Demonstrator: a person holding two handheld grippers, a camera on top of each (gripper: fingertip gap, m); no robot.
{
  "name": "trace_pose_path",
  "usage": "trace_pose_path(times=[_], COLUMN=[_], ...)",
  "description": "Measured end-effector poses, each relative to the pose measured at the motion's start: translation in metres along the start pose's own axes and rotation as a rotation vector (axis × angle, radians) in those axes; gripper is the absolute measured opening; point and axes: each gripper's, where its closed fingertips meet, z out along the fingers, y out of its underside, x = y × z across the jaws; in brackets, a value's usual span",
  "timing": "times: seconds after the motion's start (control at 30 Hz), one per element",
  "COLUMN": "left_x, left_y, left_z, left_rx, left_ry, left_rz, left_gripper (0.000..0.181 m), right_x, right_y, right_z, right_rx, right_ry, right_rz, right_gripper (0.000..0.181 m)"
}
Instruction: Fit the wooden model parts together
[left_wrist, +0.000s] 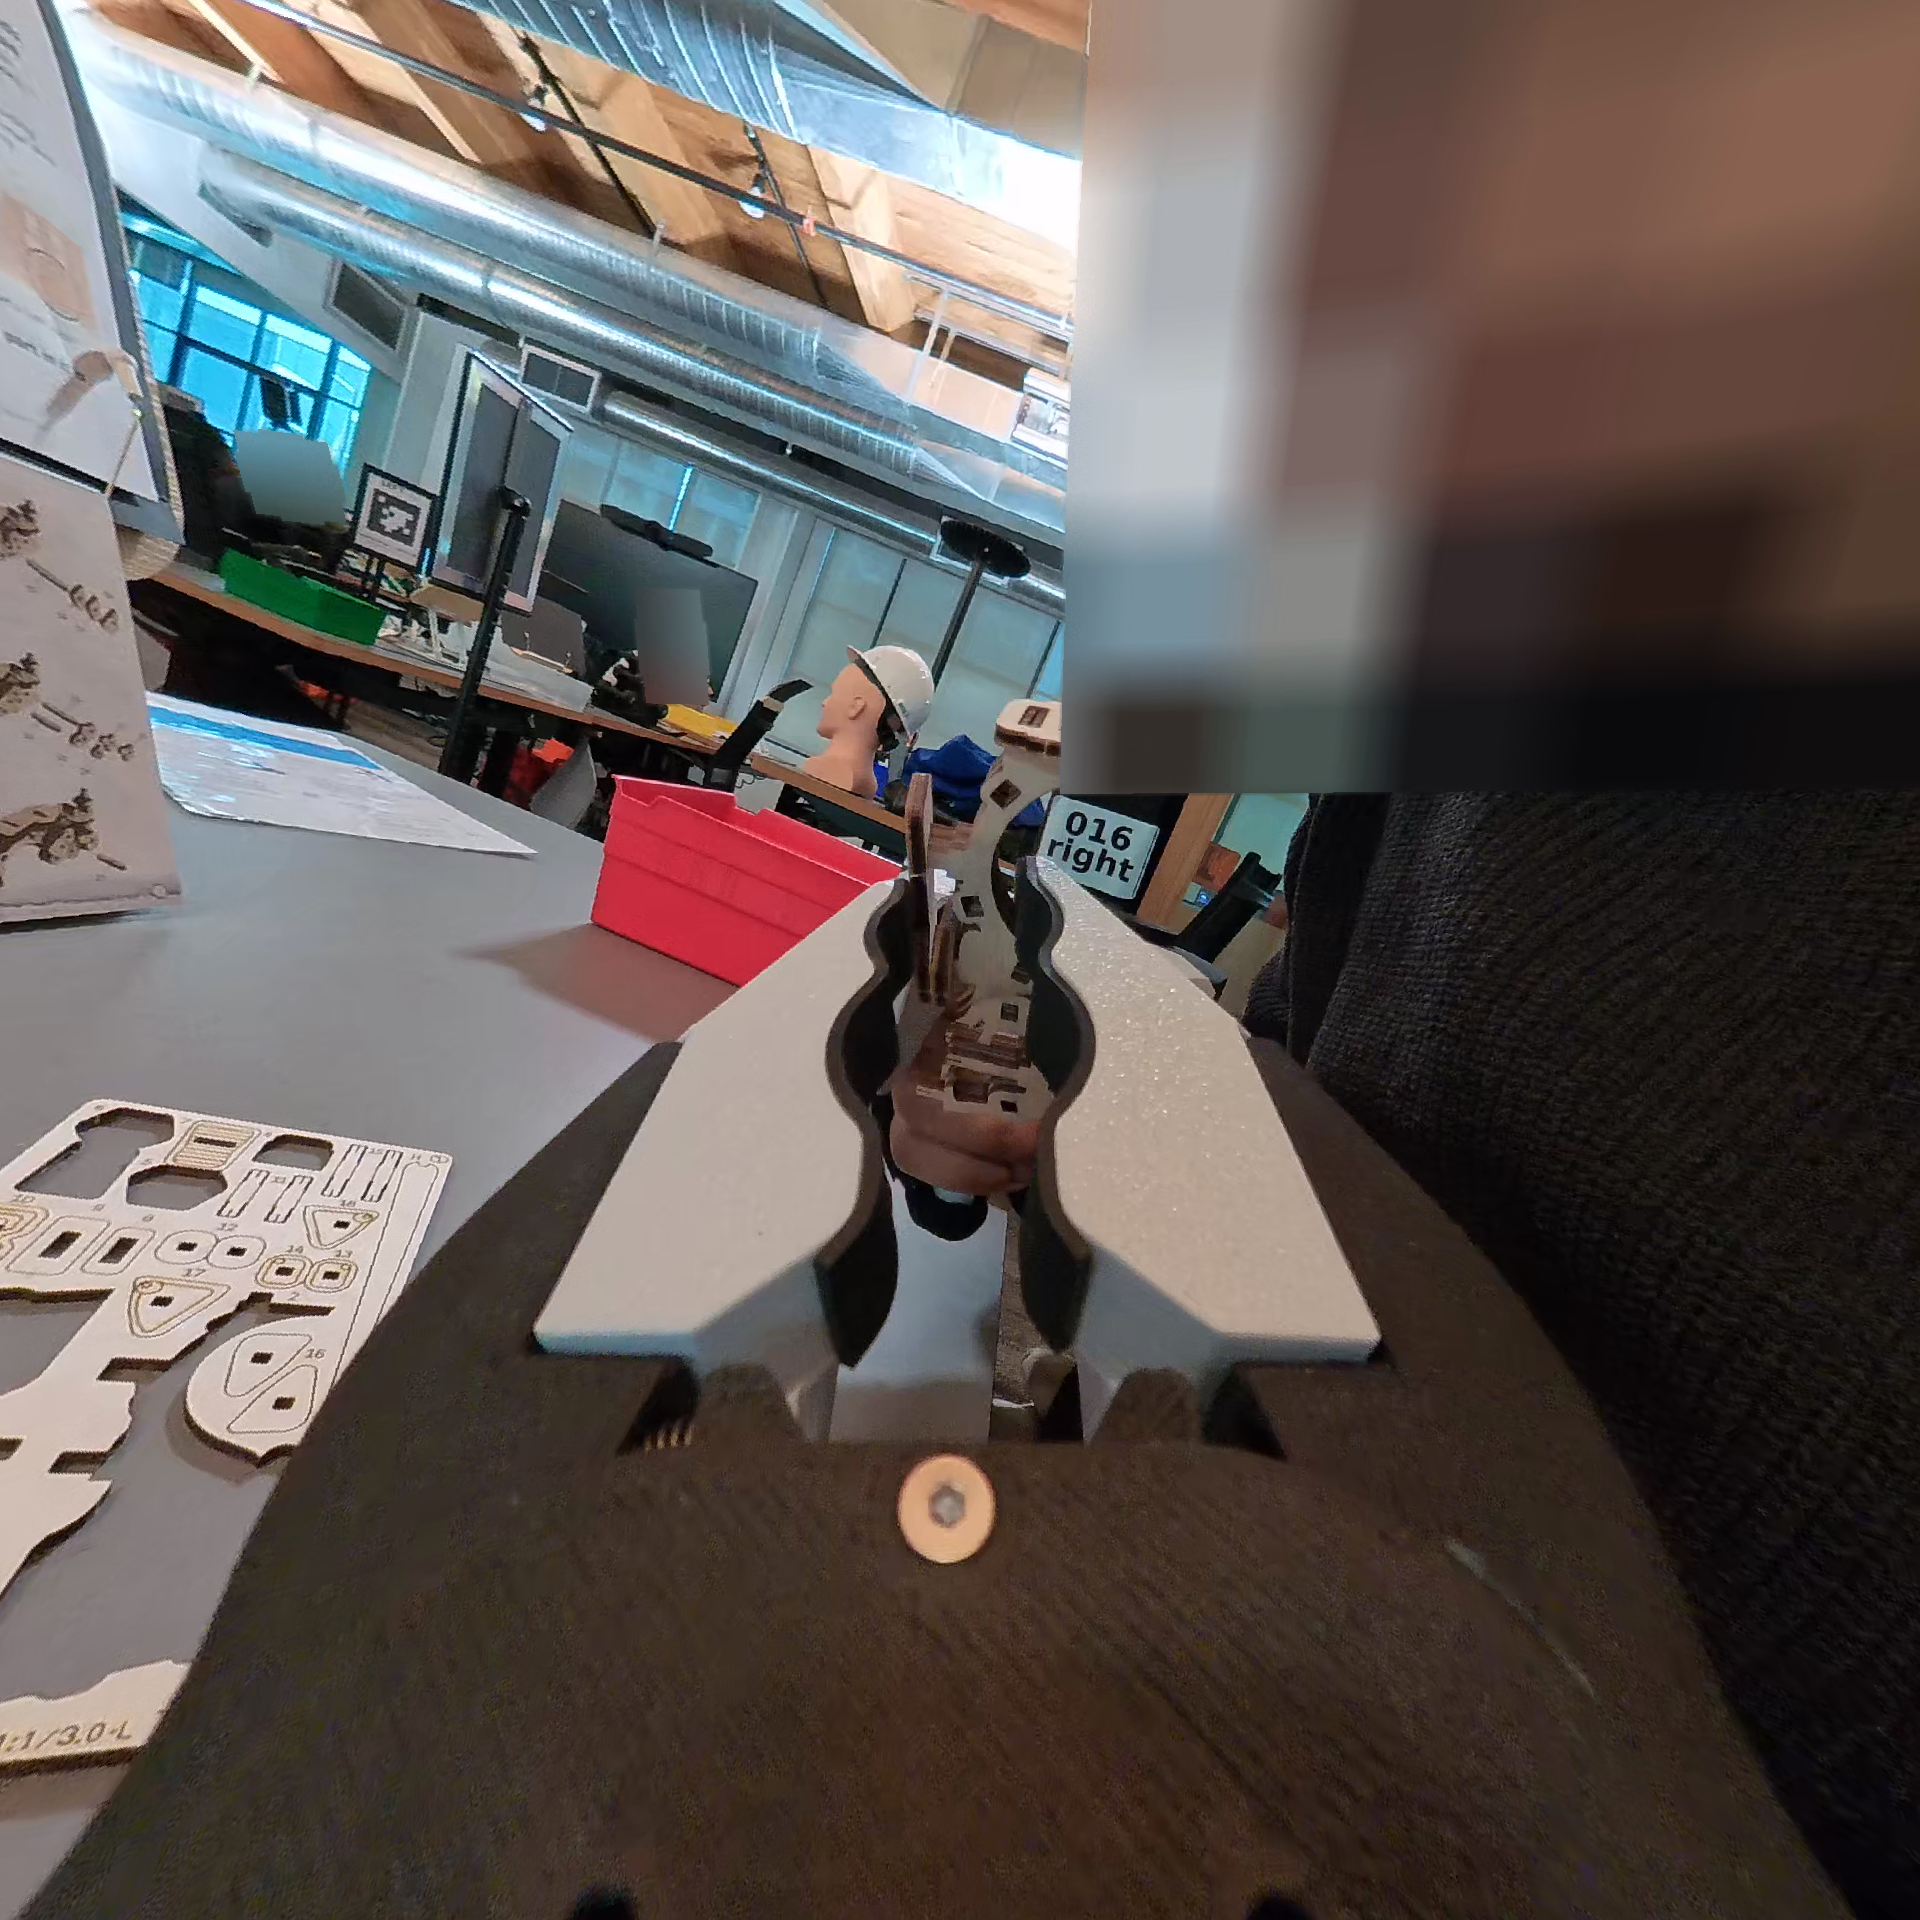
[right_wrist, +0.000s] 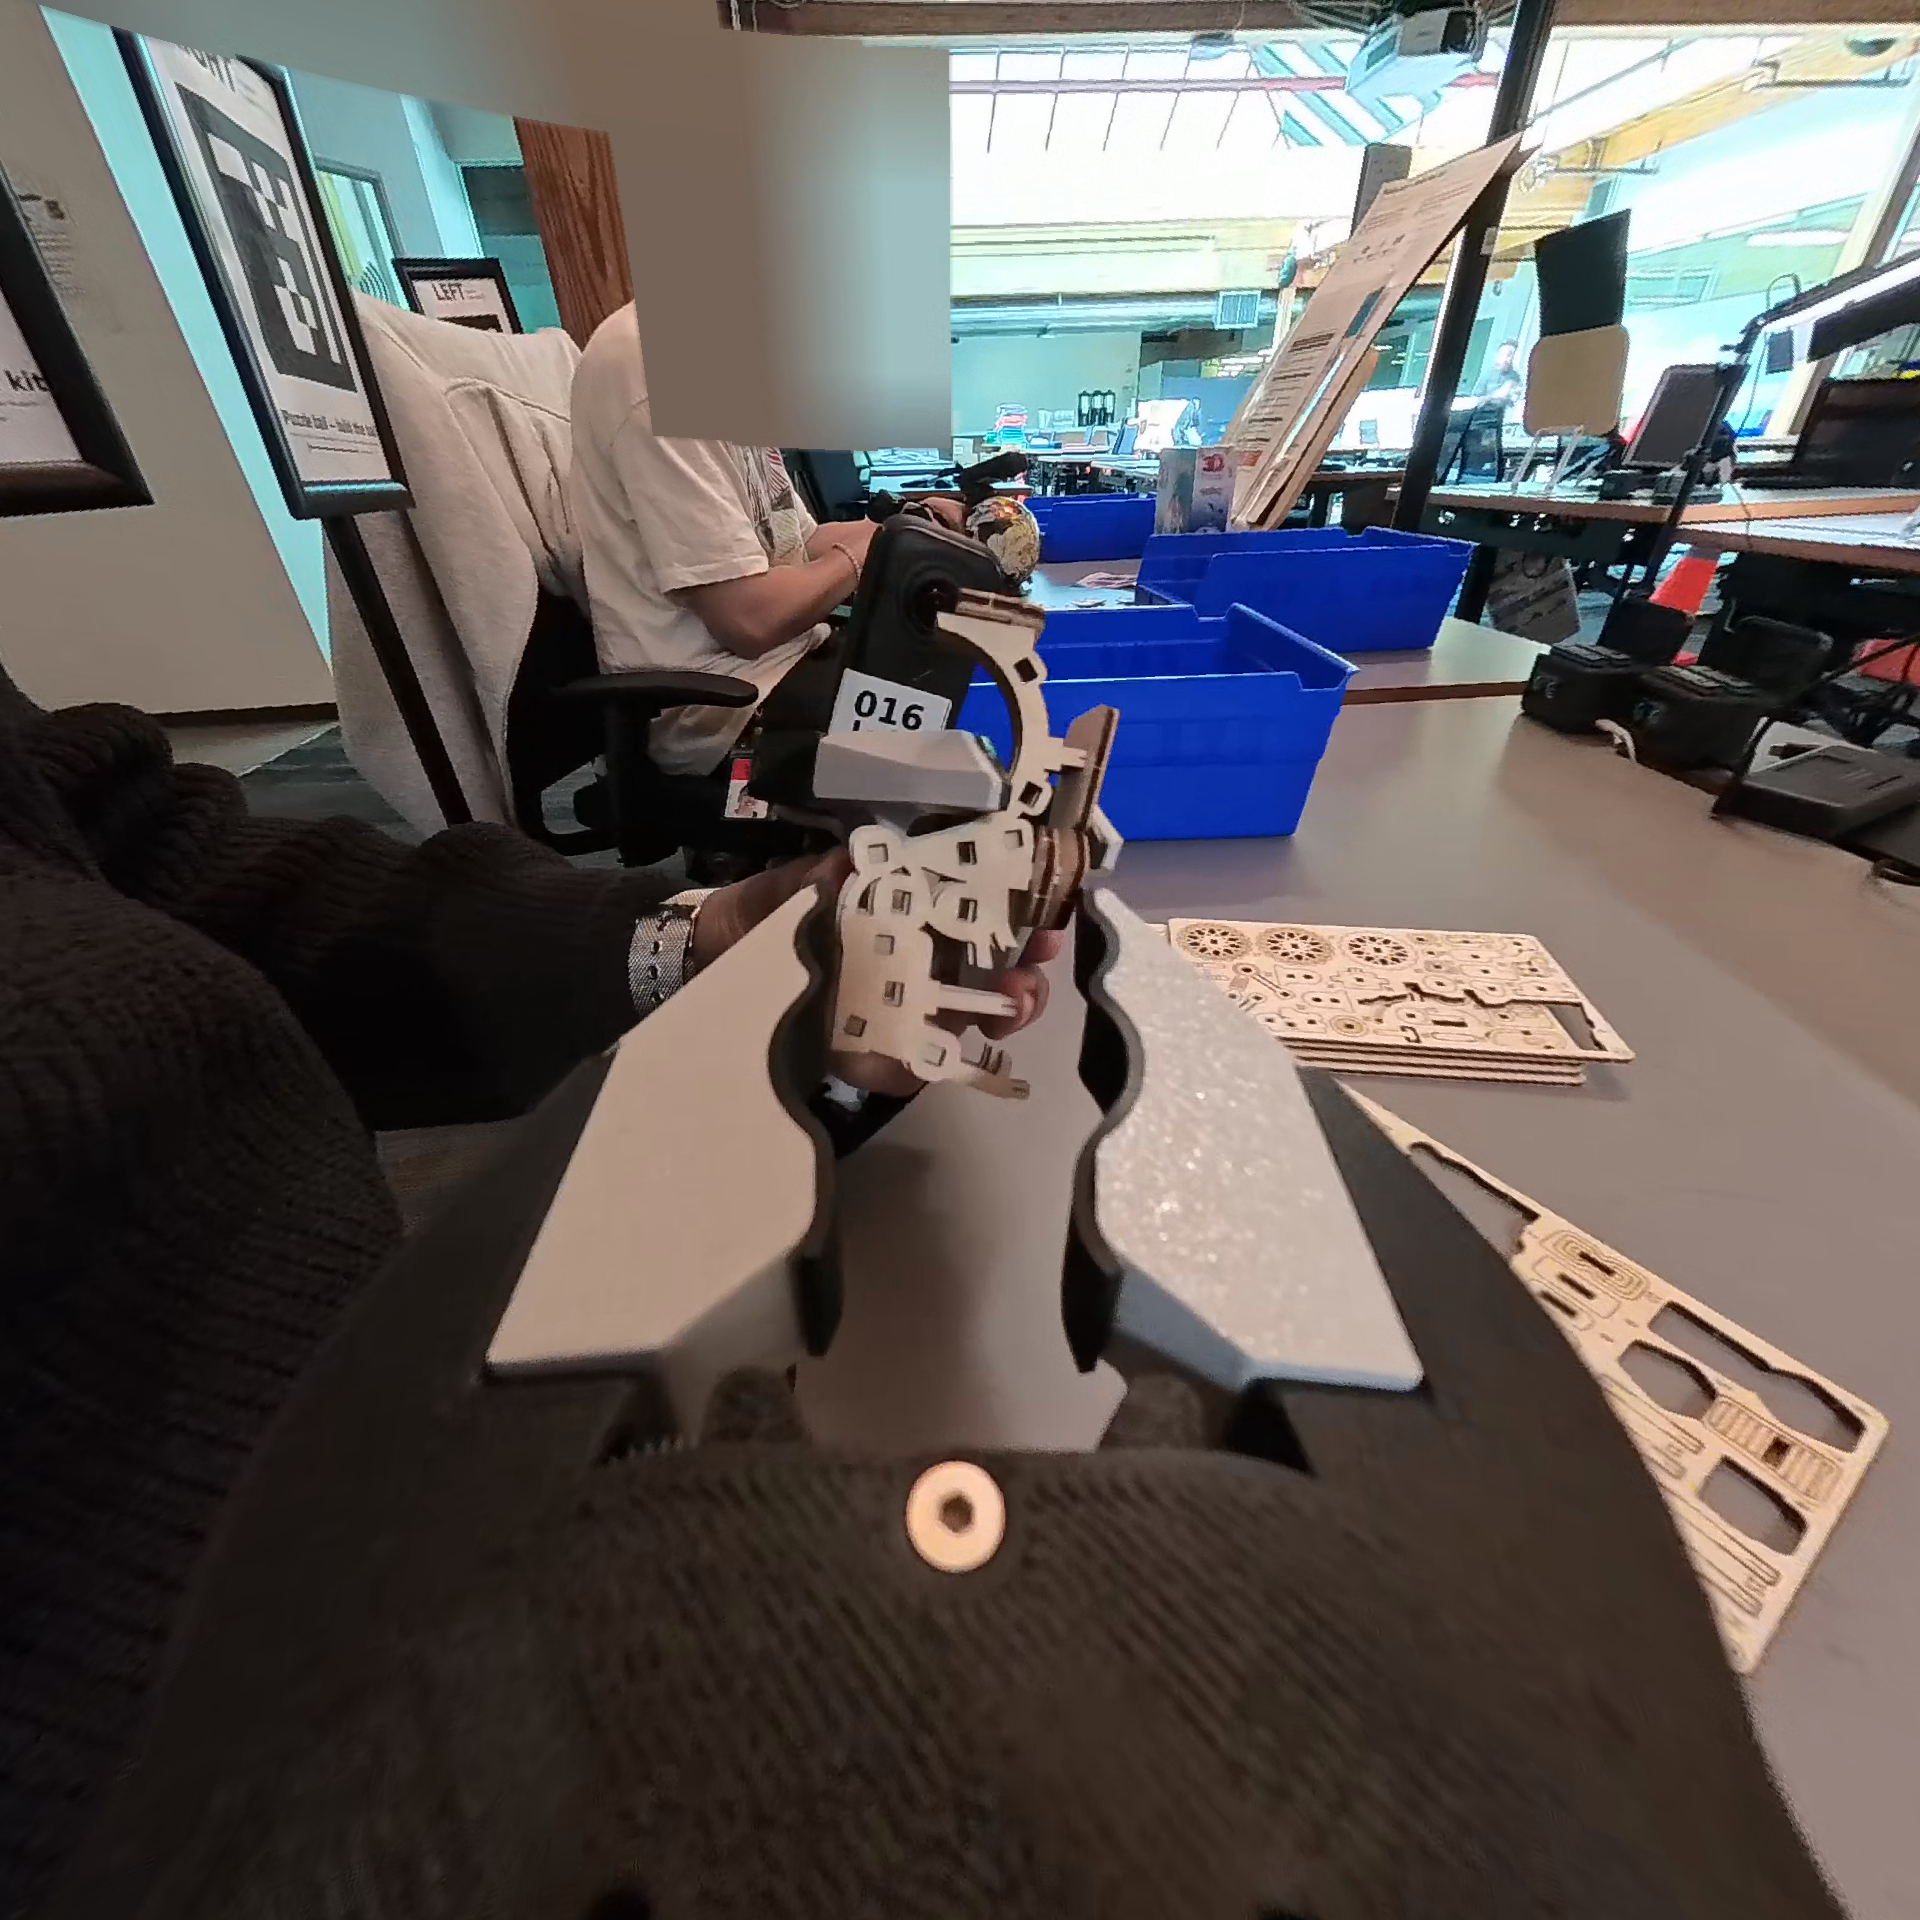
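Black textured housing with a brass-coloured screw fills the bottom of both wrist views, grey wavy-edged fingers running forward from it.

Left tongs (left_wrist: 961, 935) are pinching the wooden model (left_wrist: 982, 997); seen from the right wrist view they clamp it across its upper half, grey fingertips on either face. Model is held up off the tabletop (left_wrist: 312, 987), long axis roughly vertical, curved arm with a square cut-out at the top.

Right tongs (right_wrist: 951, 935) are spread, nothing between them. From my right side the wooden model sits dead ahead, just past the fingertips and slightly above, flat face turned to me (a bare hand also looks to be cupped under its lower end). So right is the free arm, and any next part has to come in from that side, I reckon.

Material: thin pale laser-cut plywood, dark burnt edges, lots of small square slots and tabs. Looks fragile at the thin arc.

Part sheets (right_wrist: 1392, 987) lie stacked on the tabletop to the right, another half-emptied sheet (right_wrist: 1704, 1455) nearer. Red bin (left_wrist: 717, 873) beyond the left tongs.
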Motion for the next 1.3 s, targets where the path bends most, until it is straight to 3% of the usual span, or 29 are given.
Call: trace_pose_path(times=[0.8, 1.3], left_x=[-0.001, -0.012], left_y=[-0.001, -0.001], left_z=[0.001, 0.004], left_rx=[0.015, 0.087], left_ry=[-0.029, -0.05], left_rz=[0.019, -0.07], left_gripper=[0.019, 0.024], right_x=[0.004, 0.014], right_y=[-0.006, -0.003], right_z=[-0.002, -0.005], right_rx=[0.032, 0.017], right_ry=[-0.017, 0.008], right_rz=[0.075, 0.115], right_gripper=[0.04, 0.04])
